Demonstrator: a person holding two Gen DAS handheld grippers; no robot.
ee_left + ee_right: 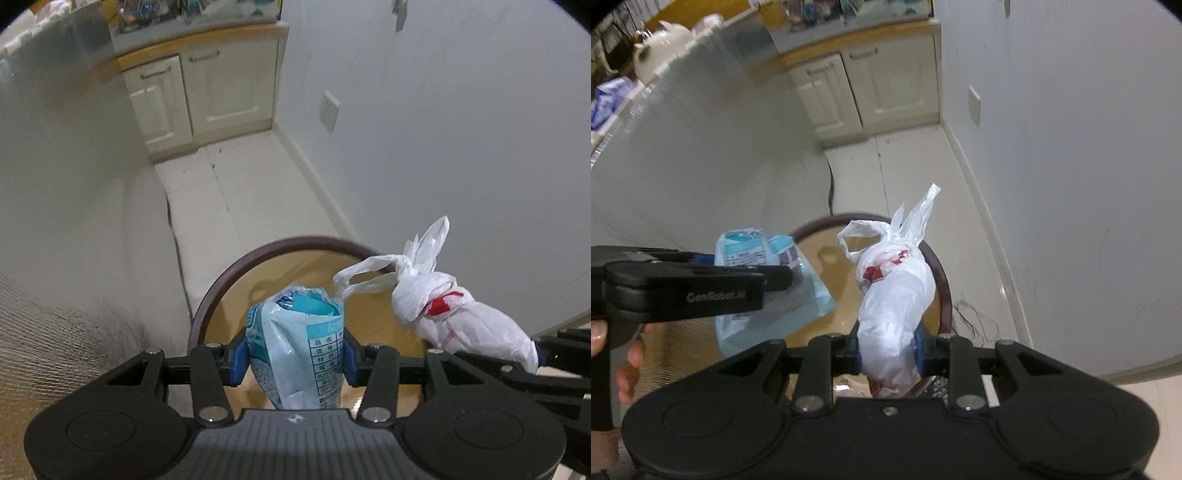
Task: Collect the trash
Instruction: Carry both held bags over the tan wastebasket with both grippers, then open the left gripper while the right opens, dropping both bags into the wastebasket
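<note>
A light-blue printed plastic wrapper point(295, 339) is pinched between the blue pads of my left gripper point(295, 360), which is shut on it. A knotted white plastic bag with red print point(892, 302) sits between the pads of my right gripper point(888, 356), shut on it. Both hang over a round trash bin with a dark brown rim point(258, 254) and a tan inside. In the right wrist view the blue wrapper point(757, 251) and the left gripper's black body point(687, 291) are at the left, over the bin rim point(942, 284). The white bag point(461, 317) shows at the right of the left wrist view.
The bin stands on a pale tiled floor point(236, 192) in a narrow passage between a textured grey panel point(66, 221) on the left and a white wall point(461, 147) on the right. Cream cabinet doors point(199, 96) close the far end. A hand point(628, 354) holds the left gripper.
</note>
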